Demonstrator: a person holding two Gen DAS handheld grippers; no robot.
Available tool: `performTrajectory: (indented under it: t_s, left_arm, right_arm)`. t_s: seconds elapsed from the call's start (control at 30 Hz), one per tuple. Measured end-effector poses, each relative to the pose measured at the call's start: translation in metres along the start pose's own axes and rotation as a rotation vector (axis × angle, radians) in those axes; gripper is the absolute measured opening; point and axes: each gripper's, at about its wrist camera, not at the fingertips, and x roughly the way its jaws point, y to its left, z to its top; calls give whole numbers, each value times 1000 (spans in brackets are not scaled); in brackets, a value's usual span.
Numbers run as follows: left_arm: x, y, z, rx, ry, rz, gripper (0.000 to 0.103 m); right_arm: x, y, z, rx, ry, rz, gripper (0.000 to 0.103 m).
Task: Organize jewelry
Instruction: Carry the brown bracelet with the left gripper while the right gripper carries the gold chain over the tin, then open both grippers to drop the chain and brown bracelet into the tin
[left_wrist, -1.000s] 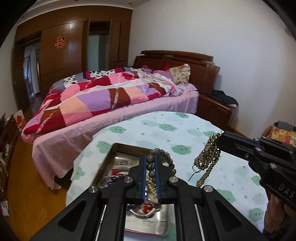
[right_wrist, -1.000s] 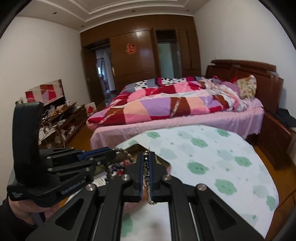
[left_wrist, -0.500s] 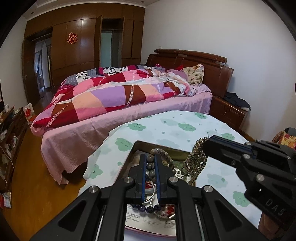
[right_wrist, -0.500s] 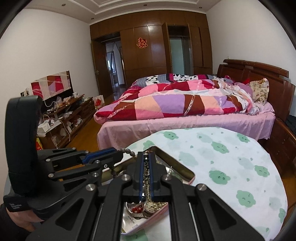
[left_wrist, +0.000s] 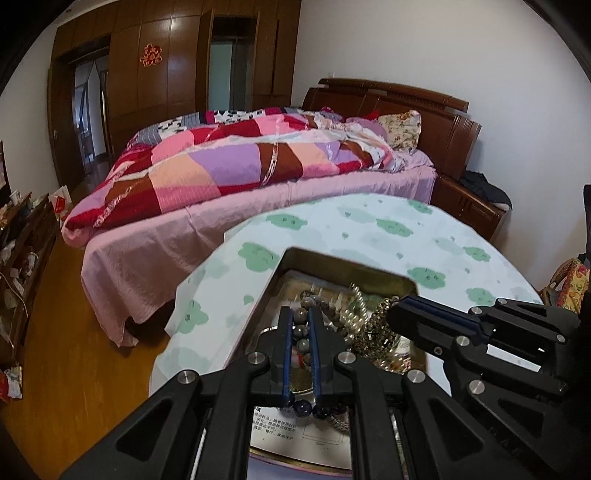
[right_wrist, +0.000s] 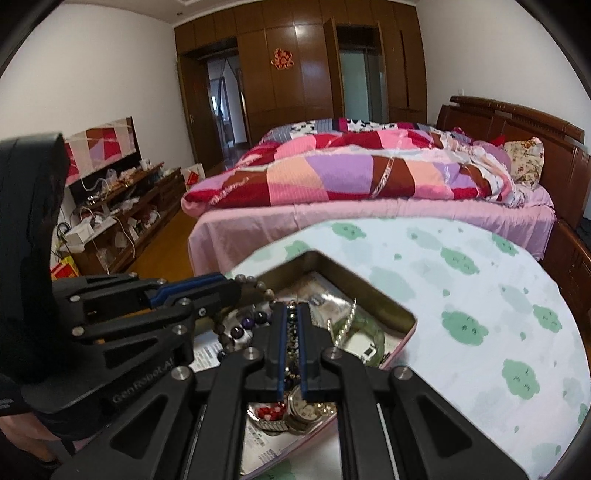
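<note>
Grey-bead bracelet (left_wrist: 300, 326) pinched inside left claw (left_wrist: 300, 314).

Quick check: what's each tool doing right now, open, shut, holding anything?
Left tool: shut on the grey bead bracelet, above the metal tin.
Right tool: shut on the small-bead strand, over the same tin.

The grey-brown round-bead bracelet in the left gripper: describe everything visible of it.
The grey-brown round-bead bracelet is a loop of large, dull, stone-like beads. The left gripper is shut on one stretch of it, beads lined up between the blue pads. The free part arcs beyond the fingertips over the open rectangular metal tin; whether it touches the pearl strand beside it is unclear.
</note>
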Motion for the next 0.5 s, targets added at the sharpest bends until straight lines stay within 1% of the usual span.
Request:
performTrajectory:
  t_s: [0.2, 0.27, 0.33, 0.37, 0.4, 0.43, 0.5]
  left_arm:
    - [17, -2, -9, 9, 44, -1, 8]
    - [19, -2, -12, 6, 51, -13, 8]
    - [20, -3, -13, 8, 55, -7, 8]
    - [19, -3, -13, 6, 57, -10, 10]
    - [18, -3, -13, 4, 57, -10, 12]
    - [14, -3, -12, 1, 51, -7, 15]
    - [3, 0, -9, -20, 25, -10, 30]
  right_arm:
    - [19, -2, -11, 0, 74, -8, 8]
    - [20, -3, -14, 1, 83, -18, 9]
    - [20, -5, -16, 12, 88, -18, 12]
    - [20, -6, -17, 18, 98, -19, 20]
    - [19, -6, -17, 21, 101, -23, 33]
    - [17, -8, -18, 25, 101, -37, 36]
    - [10, -12, -18, 44, 92, -53, 46]
